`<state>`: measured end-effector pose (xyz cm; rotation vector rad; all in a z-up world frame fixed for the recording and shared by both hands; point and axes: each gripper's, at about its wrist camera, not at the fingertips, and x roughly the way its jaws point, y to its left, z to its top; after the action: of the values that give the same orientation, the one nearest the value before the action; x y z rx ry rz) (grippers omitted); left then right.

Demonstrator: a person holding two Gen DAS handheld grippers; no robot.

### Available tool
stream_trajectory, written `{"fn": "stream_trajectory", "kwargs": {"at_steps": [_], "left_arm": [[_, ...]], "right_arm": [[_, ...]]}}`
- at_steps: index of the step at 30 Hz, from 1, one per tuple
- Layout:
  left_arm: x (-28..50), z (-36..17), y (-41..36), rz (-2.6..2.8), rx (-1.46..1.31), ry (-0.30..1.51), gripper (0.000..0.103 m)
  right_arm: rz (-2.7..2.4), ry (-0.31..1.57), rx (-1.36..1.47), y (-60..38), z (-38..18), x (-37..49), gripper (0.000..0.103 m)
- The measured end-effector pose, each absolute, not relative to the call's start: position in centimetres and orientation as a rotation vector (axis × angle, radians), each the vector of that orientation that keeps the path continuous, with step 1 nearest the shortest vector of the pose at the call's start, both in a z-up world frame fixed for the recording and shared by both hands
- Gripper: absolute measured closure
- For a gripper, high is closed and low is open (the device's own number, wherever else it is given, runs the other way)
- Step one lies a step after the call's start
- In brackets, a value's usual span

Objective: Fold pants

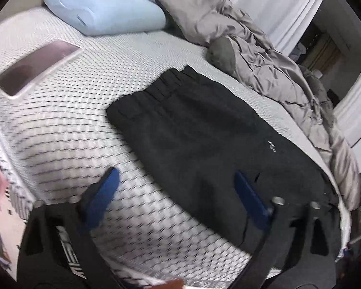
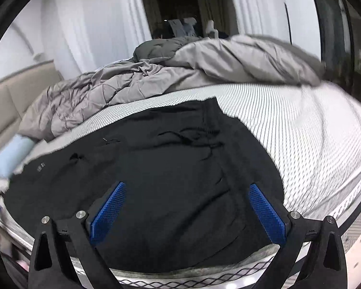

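Note:
Black pants lie flat on the white patterned mattress, their gathered waistband toward the far end near the pillow. My left gripper hovers open above the pants' near left edge, one blue pad over the mattress and the other over the fabric, nothing pinched. In the right wrist view the same pants spread wide across the bed with a loose drawstring showing. Over their near part my right gripper is open, both blue pads above the cloth and apart from it.
A light blue pillow and a pink-rimmed tray sit at the head of the bed. A rumpled grey duvet is bunched along the far side. The mattress edge drops off close on the right.

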<state>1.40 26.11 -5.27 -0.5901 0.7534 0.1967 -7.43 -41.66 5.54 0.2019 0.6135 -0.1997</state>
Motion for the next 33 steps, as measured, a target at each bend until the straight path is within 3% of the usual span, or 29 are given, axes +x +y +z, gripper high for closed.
{"fn": "stream_trajectory", "kwargs": {"at_steps": [7,9,14,16,19,22,27,30,33], "left_arm": [[4.9,-5.9,25.9,0.153,-0.656,0.777,0.033],[5.7,-6.2,26.0,0.17,-0.668,0.774,0.043],[6.1,-6.7,27.0,0.227,-0.693,0.76,0.096],[5.4,-6.6,27.7,0.226,-0.723,0.739,0.101],[2.7,-5.4,28.1,0.252,-0.686,0.677,0.102],[-0.6,-4.5,28.7,0.259,-0.669,0.637,0.102],[-4.3,-4.3,30.2,0.258,-0.671,0.636,0.102],[-5.0,-4.7,30.4,0.257,-0.665,0.658,0.102],[-4.9,-4.8,30.4,0.26,-0.665,0.673,0.102]], "right_arm": [[-0.206,0.638,0.341,-43.5,4.4,-9.6,0.0],[-0.216,0.64,0.373,-44.2,3.9,-10.4,0.0],[-0.257,0.651,0.464,-46.2,2.3,-12.6,0.002],[-0.252,0.643,0.516,-47.3,1.6,-13.3,0.005],[-0.224,0.644,0.588,-48.7,0.6,-13.1,0.026],[-0.208,0.674,0.572,-49.1,0.1,-11.7,0.034],[-0.168,0.64,0.626,-49.9,-0.3,-10.4,0.036],[-0.17,0.627,0.672,-50.6,-0.4,-10.4,0.046],[-0.181,0.608,0.661,-50.7,0.5,-11.1,0.072]]}}
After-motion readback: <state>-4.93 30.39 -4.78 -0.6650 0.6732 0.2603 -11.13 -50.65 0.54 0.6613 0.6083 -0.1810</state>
